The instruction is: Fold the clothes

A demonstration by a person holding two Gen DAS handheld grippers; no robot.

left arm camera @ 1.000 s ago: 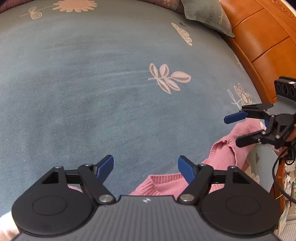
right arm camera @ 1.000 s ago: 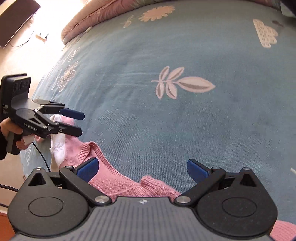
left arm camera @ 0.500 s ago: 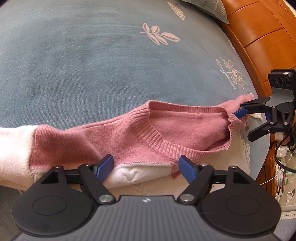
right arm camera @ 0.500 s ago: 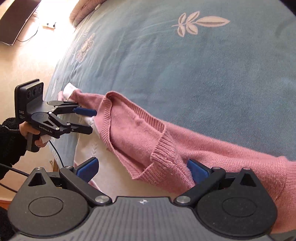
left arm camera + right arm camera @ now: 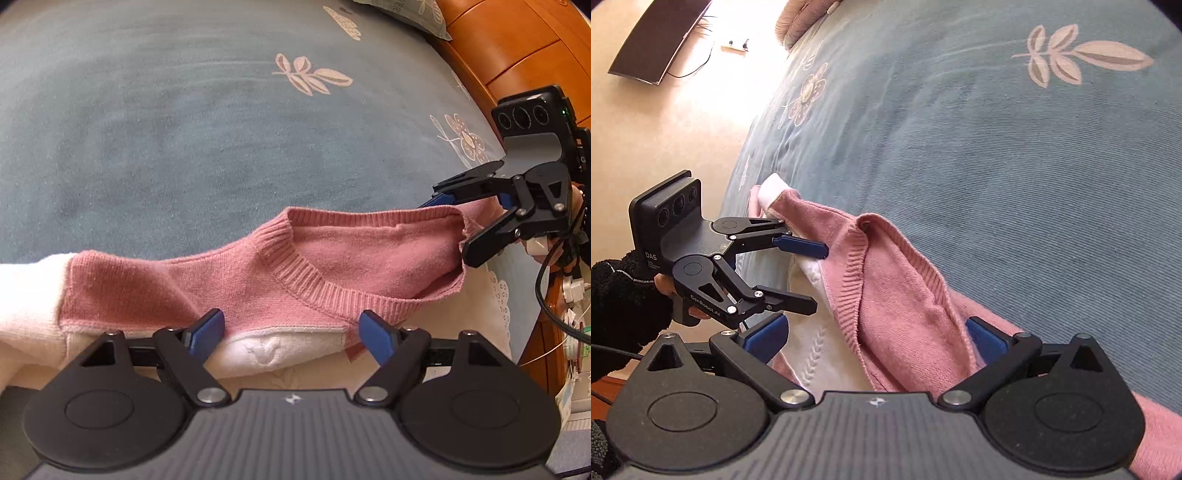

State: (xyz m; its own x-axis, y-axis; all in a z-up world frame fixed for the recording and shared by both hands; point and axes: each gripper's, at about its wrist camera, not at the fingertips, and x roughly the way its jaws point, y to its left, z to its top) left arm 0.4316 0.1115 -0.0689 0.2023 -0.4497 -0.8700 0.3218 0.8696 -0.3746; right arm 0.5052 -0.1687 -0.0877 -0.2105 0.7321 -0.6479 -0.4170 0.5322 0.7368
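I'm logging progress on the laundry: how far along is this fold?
Barely begun. Done: the sweater lies on the bed, neckline up. In hand: nothing gripped; left gripper and right gripper both stand open over it. Left: every fold.

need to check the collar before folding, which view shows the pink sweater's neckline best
The left wrist view. There the pink sweater's ribbed neckline faces the camera, its whole curve spread between the left gripper and the right gripper. The right wrist view shows the neckline edge-on and bunched, partly folded over itself.
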